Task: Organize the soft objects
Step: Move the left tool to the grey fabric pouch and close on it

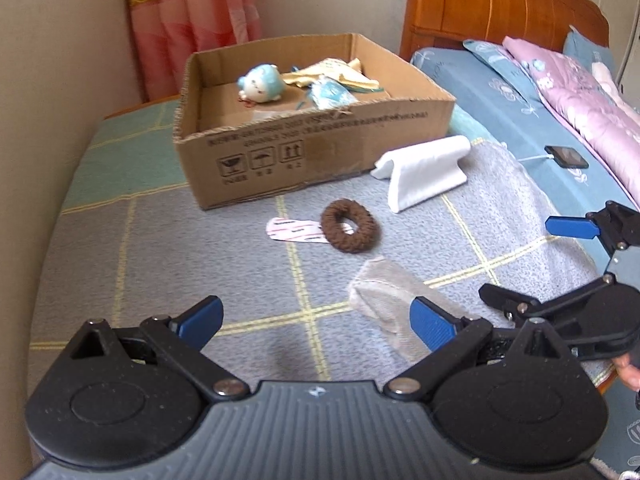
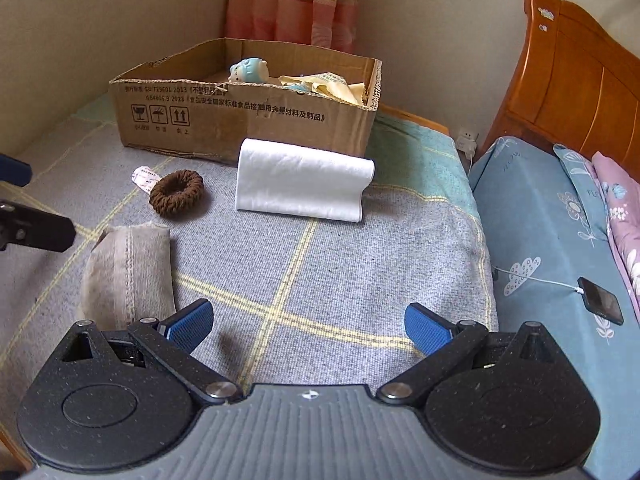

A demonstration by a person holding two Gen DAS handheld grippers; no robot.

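Observation:
An open cardboard box point(image 1: 320, 148) point(image 2: 248, 124) stands at the back of the cloth-covered table. In it lie a blue-and-white plush toy point(image 1: 262, 83) point(image 2: 248, 70), a yellow cloth point(image 1: 332, 70) and a small blue item point(image 1: 330, 94). In front of the box lie a folded white cloth point(image 1: 426, 172) point(image 2: 300, 180), a brown scrunchie point(image 1: 349, 226) point(image 2: 176, 193), a small pink-and-white packet point(image 1: 292, 230) point(image 2: 144, 178) and a beige sock point(image 1: 384, 300) point(image 2: 128, 276). My left gripper point(image 1: 316, 326) is open and empty, just left of the sock. My right gripper point(image 2: 308, 326) is open and empty, right of the sock.
A wall closes the left side, with a pink curtain point(image 1: 188, 28) behind the box. A bed with blue sheet point(image 2: 560, 260), pink quilt point(image 1: 576, 92) and wooden headboard point(image 2: 580, 80) lies on the right. A phone on a cable point(image 2: 602, 300) rests on the bed.

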